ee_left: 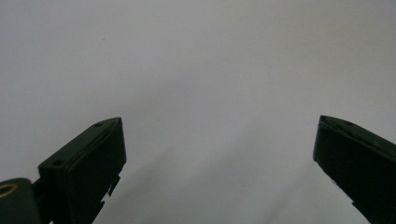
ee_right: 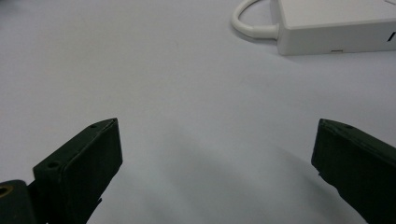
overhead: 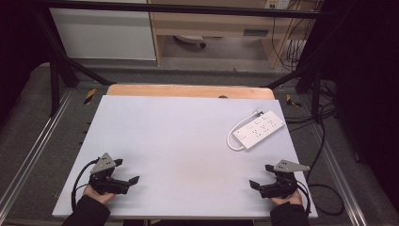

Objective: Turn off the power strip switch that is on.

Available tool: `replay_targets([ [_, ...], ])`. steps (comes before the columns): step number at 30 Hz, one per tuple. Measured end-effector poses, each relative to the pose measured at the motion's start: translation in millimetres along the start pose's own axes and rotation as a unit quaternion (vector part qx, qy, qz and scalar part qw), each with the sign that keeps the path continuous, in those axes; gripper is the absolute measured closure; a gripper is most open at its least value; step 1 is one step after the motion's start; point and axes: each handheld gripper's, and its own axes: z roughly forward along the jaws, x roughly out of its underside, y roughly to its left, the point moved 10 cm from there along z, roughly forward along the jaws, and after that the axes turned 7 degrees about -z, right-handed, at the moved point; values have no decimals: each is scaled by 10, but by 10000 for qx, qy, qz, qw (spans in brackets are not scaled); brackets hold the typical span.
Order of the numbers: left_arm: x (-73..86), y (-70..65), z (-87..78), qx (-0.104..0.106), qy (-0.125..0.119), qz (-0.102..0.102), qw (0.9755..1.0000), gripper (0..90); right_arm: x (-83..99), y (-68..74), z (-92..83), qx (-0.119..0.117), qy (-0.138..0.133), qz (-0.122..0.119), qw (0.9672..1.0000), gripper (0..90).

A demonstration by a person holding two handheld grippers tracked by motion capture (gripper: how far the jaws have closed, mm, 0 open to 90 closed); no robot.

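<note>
I'm parked at the near edge of the pale grey-white tabletop [overhead: 188, 141], one tool at each near corner, and nothing is in hand yet, so I judge this the opening of the job, before any reach. My left black two-jaw gripper [overhead: 128, 171] sits at the near left corner with its jaws spread wide and nothing between them; in the left gripper view I see bare tabletop ahead of it. My right black two-jaw gripper [overhead: 262, 176] sits at the near right corner, jaws equally wide apart and empty. The thing nearest me is the white rectangular plastic power strip [overhead: 259, 130], lying flat and slantwise by the right edge, toward the far right corner, well apart from both tools. Its white looped cable [overhead: 234, 134] curls off the near-left end and runs back along the strip's far side; in the right gripper view that end of the strip [ee_right: 334, 23] and the cable's bend [ee_right: 247, 23] sit up ahead and to the right. My next move, I reckon, is to carry the right gripper forward along the right edge, square the jaws across the strip's narrow width, and mind that loop. The path looks open; beyond the far edge stands a light wooden desk [overhead: 211, 23], out of my way.
</note>
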Motion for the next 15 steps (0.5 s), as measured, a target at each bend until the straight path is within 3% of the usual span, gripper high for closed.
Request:
replay_targets([
  [15,7,8,-5,-21,-15,-9,10000,28,-26,5,-18,6,-44,48,10000,42],
])
